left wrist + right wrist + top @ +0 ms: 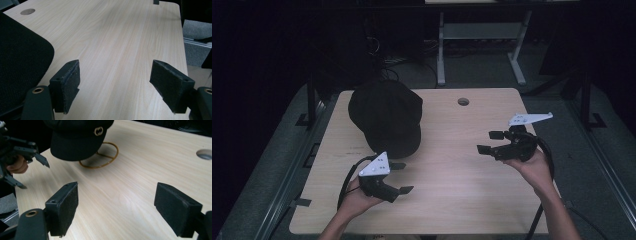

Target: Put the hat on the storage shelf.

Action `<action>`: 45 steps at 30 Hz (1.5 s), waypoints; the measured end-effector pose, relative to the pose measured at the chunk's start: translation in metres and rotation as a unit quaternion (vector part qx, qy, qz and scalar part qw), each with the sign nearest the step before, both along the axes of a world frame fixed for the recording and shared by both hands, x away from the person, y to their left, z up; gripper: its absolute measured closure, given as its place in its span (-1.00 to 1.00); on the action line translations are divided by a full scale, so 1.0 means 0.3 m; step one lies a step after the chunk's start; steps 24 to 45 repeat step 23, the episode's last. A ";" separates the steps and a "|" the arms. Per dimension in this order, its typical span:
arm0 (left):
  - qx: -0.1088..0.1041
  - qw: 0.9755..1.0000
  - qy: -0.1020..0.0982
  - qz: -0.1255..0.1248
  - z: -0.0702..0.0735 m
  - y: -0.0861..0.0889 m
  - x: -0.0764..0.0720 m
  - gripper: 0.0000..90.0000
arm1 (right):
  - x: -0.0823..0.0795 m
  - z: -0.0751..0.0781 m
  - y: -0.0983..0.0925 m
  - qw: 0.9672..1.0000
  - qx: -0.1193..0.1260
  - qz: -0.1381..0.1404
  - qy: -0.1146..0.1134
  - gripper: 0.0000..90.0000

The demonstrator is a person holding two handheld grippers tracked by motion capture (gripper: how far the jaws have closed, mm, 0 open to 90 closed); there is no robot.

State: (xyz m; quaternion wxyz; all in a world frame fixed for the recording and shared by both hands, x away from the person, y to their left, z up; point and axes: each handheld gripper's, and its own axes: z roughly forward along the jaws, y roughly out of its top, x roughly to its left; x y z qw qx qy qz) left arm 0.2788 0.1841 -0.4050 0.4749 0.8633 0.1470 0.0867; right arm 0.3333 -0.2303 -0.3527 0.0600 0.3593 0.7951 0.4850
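Since both grippers hang clear of the black cap (pixel 386 117), which sits on a wire stand (pixel 100 157) in the upper left of the high view, the step in hand looks like the approach. The left gripper (pixel 401 177) has its jaws spread wide, with the brim just to its left in its own view. The right gripper (pixel 491 142), at centre right, is spread too and holds nothing. Take the brim by its stiff edge (soft cloth would likely slip), and keep the cap level on the table (pixel 452 185).
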 end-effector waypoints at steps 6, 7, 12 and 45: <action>0.000 1.000 -0.001 0.001 0.000 0.004 0.001 -0.47 | -0.035 -0.045 -0.039 1.000 0.006 -0.009 0.005 -0.58; 0.001 1.000 -0.001 0.000 0.001 0.005 0.002 -0.47 | -0.043 -0.052 -0.045 1.000 0.005 -0.010 0.006 -0.57; 0.001 1.000 0.001 0.003 -0.002 0.006 0.003 -0.47 | -0.083 -0.093 -0.078 1.000 -0.002 -0.017 0.016 -0.58; -0.001 1.000 -0.003 0.004 0.005 0.000 0.003 -0.47 | -0.237 -0.195 -0.096 0.999 -0.005 -0.033 0.007 -0.61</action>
